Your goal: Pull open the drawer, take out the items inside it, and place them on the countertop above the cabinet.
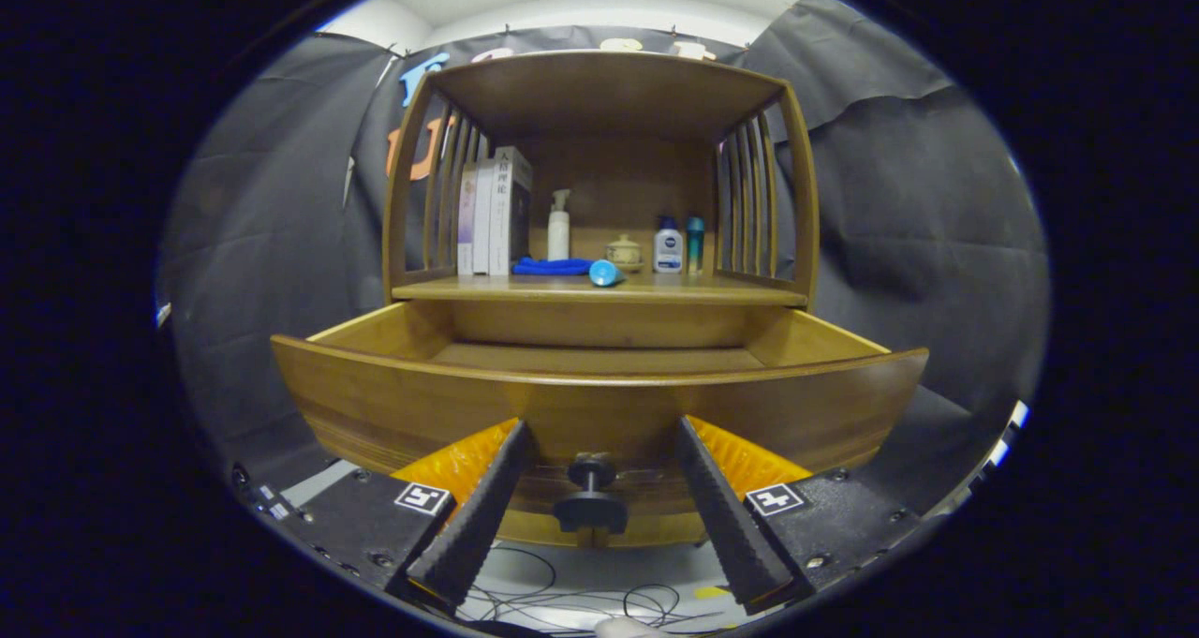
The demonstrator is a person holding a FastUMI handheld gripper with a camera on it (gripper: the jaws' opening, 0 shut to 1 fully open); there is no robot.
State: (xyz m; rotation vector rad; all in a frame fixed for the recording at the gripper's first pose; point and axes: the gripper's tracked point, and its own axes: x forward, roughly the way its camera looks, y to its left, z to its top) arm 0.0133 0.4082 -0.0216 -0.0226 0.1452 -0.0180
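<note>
The wooden drawer point(393, 399) stands pulled out from the cabinet, its curved front just ahead of me. Its black knob point(590, 499) sits between my fingers, and neither touches it. My gripper point(601, 429) is open, with the black ribbed fingers point(478, 516) spread wide to either side of the knob. The strip of drawer floor point(599, 358) that shows is bare wood; the drawer front hides the near part of the inside. On the countertop point(656, 290) above lie a folded blue cloth point(553, 266) and a light-blue tube point(606, 273) on its side.
Also on the countertop are upright books point(495, 212) at the left, a white pump bottle point(558, 226), a small lidded pot point(624, 251), a white bottle point(668, 246) and a teal bottle point(694, 240). Slatted side rails and a top board enclose it. Cables lie on the floor below.
</note>
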